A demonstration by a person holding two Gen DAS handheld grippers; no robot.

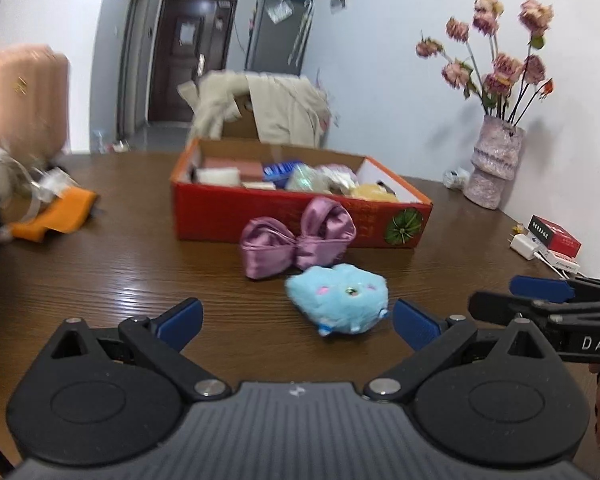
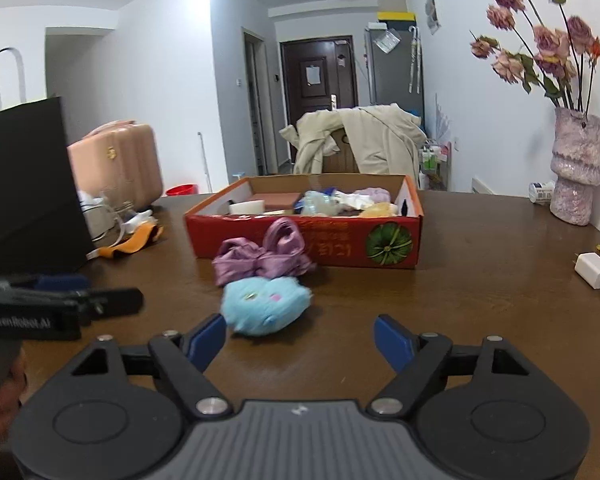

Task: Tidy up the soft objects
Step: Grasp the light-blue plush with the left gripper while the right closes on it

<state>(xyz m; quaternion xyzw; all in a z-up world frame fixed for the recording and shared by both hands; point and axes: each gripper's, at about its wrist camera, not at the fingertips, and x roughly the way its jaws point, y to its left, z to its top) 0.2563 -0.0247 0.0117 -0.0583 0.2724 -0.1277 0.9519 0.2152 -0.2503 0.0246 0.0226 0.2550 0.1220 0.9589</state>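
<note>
Left gripper (image 1: 296,326) is hovering jaws spread, empty, with the fluffy light-blue plush toy (image 1: 338,300) lying dead ahead on the table, nearer its right finger. Right gripper (image 2: 300,340), also spread and empty, is sitting further right. Purple satin bow (image 1: 296,238) and red cardboard box (image 1: 300,216) are lying beyond.

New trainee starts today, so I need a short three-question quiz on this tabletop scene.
1. True or false: the blue plush toy already lies inside the red box.
2. Which soft thing lies nearer the box? A) the plush toy B) the purple bow
3. Fill in: the left gripper and right gripper are both ____.

Key: 1 false, it lies on the table in front of the box. 2 B. 3 open, holding nothing.
</note>
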